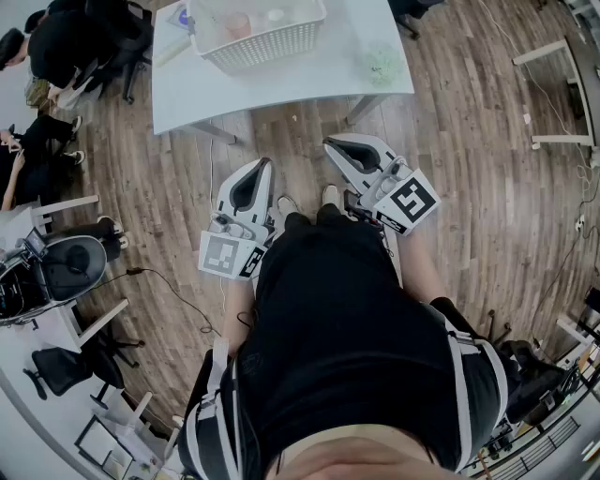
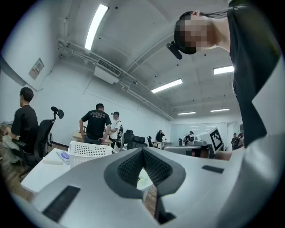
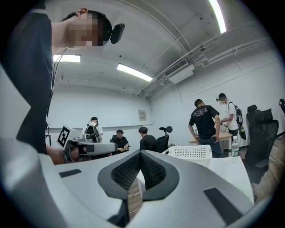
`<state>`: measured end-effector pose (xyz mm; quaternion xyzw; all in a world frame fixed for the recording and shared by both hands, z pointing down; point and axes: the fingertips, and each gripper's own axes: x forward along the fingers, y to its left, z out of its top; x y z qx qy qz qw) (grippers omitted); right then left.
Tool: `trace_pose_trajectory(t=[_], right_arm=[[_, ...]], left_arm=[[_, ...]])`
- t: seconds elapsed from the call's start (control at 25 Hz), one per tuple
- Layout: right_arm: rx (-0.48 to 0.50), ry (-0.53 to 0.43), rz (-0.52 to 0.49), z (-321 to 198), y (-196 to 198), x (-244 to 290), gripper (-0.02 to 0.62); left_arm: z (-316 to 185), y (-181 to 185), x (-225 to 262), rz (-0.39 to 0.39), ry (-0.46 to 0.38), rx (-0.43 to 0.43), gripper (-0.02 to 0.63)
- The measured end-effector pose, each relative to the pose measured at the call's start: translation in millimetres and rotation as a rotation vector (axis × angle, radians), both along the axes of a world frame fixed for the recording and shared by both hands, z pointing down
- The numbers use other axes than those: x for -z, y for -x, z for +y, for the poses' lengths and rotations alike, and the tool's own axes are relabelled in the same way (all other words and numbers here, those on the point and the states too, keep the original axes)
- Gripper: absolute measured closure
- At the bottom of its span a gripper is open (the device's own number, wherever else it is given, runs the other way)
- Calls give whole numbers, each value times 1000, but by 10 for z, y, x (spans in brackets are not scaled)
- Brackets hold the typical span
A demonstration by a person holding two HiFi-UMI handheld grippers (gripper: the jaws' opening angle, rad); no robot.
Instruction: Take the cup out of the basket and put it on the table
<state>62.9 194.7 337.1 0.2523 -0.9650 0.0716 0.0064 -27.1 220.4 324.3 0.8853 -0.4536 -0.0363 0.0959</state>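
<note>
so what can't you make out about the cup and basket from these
1. Head view: the basket is small and cut by the top edge. A pinkish shape inside may be the cup, not certain.
2. Both gripper views: the basket's perforated wall hides everything inside.
3. Head view: the green thing on the table is too small and blurred to name.

2 tools: left tool [image 1: 262, 167], right tool [image 1: 331, 144]; 1 basket [image 1: 272, 44]; 1 cup [image 1: 238, 24]; 1 table [image 1: 309, 77].
</note>
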Motion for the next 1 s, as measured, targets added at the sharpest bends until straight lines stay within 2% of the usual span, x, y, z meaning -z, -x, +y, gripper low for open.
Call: trace_pose_trajectory(t=[0.64,1.0], right_arm=[[-28,5,-8,-23,-98,20,578],[-3,10,4,27,-225,-21,577]], left_arm=[[1,-123,72,-20,-15,-22,588],[-5,-324,54,-15,-1,-9,588]])
